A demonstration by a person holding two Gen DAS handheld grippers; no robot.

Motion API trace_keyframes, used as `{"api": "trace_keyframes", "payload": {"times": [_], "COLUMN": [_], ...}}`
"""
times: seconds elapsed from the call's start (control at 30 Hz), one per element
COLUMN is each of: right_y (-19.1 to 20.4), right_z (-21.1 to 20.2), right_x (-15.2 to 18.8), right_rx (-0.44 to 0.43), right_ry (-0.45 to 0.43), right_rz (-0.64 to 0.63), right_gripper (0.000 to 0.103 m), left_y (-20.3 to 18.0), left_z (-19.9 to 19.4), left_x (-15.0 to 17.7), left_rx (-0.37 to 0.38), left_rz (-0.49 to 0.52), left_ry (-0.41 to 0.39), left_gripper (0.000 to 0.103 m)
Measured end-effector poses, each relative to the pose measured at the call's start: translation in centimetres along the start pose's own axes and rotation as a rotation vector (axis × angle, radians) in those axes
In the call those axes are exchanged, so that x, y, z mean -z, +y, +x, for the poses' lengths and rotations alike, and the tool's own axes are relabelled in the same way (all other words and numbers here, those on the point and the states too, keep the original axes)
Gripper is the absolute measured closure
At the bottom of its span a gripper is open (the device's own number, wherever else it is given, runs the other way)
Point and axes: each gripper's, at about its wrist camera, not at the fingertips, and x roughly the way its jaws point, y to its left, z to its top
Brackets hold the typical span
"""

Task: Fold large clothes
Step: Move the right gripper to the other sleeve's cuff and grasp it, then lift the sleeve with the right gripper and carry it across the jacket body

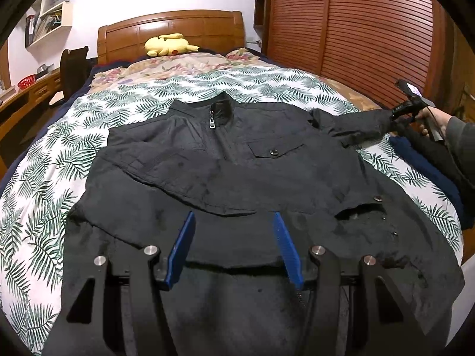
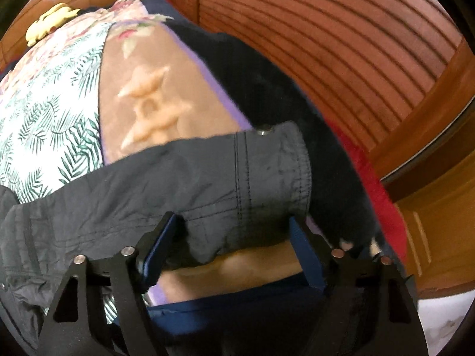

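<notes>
- A black jacket (image 1: 225, 166) lies front up on the bed (image 1: 38, 184), collar (image 1: 221, 108) toward the wooden headboard (image 1: 172, 29), zipper closed to the neck.
- Its left-hand sleeve is folded across the chest; the other sleeve (image 1: 356, 121) stretches out toward the bed's edge beside the slatted wardrobe (image 1: 371, 29).
- The left tool (image 1: 234, 231) hovers over the jacket's lower hem, its blue pads spread wide with nothing between them.
- The right tool (image 2: 231, 234) sits at the sleeve cuff (image 2: 267, 166). Its fingers stand apart on either side of the cuff fabric, not pinching it.
- In the left wrist view, the right tool (image 1: 397, 115) appears at the far end of that sleeve, with the person's hand (image 1: 430, 121) on its handle.
- The cuff rests on a tan blanket (image 2: 148, 89) beside the leaf-print sheet (image 2: 44, 124).
- A yellow plush toy (image 1: 169, 44) lies by the headboard.
- A wall shelf (image 1: 53, 9) hangs left of the bed.
</notes>
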Motion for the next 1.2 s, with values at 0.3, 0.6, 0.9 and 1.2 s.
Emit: {"api": "trace_keyframes", "payload": {"times": [0.3, 0.6, 0.9, 1.2], "right_y": [3.5, 11.7, 19.2, 26.2], "right_z": [-5.5, -16.6, -23.4, -29.5], "right_x": [0.5, 2.2, 6.1, 11.0], "right_rx": [0.036, -0.052, -0.104, -0.177], "right_ry": [-0.150, -0.348, -0.423, -0.503], "right_rz": [-0.153, -0.341, -0.500, -0.630], "right_gripper": [0.083, 0.087, 0.089, 0.090], "left_y": [0.1, 0.6, 1.5, 3.2], "left_z": [-0.2, -2.3, -4.3, -6.6], "left_x": [0.0, -0.1, 0.1, 0.6], "left_rx": [0.003, 0.015, 0.019, 0.014], "left_rz": [-0.008, -0.022, -0.038, -0.058], "left_ry": [-0.010, -0.057, -0.090, -0.129], "left_gripper": [0.049, 0.049, 0.049, 0.049]}}
